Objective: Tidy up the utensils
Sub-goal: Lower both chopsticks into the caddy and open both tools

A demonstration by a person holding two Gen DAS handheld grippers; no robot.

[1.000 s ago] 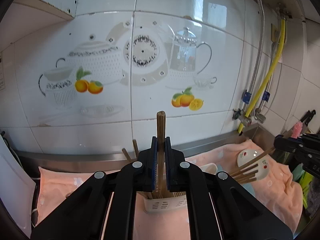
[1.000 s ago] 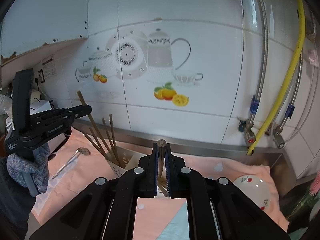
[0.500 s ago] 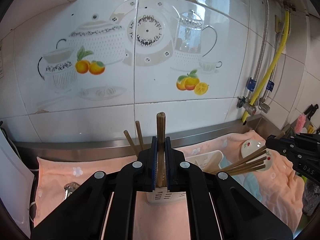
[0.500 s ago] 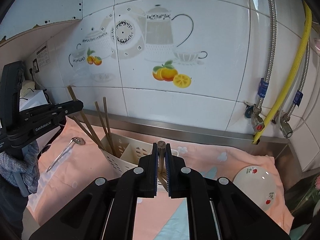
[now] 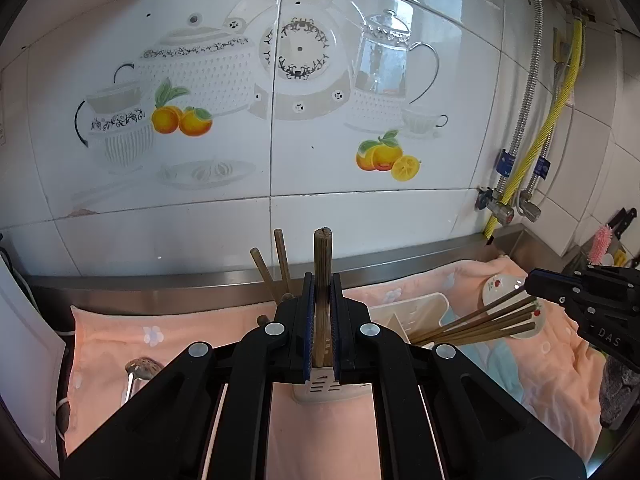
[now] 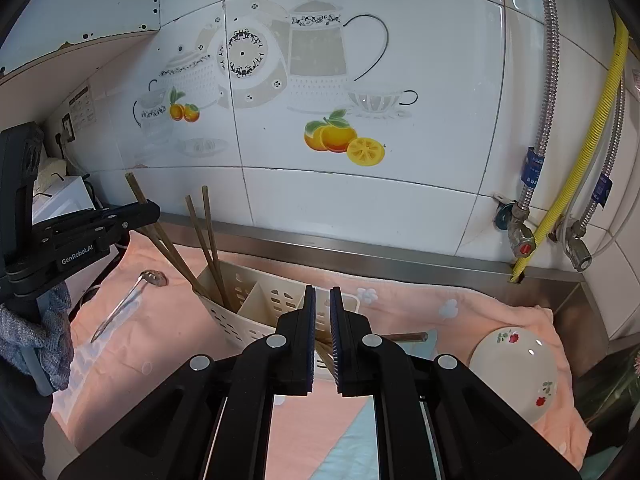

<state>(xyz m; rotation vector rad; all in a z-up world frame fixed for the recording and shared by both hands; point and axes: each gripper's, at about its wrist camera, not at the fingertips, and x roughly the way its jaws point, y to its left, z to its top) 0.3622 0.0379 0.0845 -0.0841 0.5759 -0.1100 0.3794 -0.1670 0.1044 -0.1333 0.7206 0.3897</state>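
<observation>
Only rightward, spoon (image 6: 132, 298) entire

Black gripper (image 5: 322, 320), blue pads, silver screws, grey knit glove (image 6: 44, 336)

A yellow hose (image 6: 576, 152) hangs on the tiled wall (image 6: 360, 208).

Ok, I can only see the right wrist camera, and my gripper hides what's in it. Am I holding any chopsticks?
Observer: Yes. The left wrist view shows the right gripper shut on a fanned bundle of chopsticks, with the tips pointing toward the white caddy.
Operator: And what's way over on that side?
Observer: A pink brush stands beyond the small dish, near the edge of the left wrist view.
</observation>
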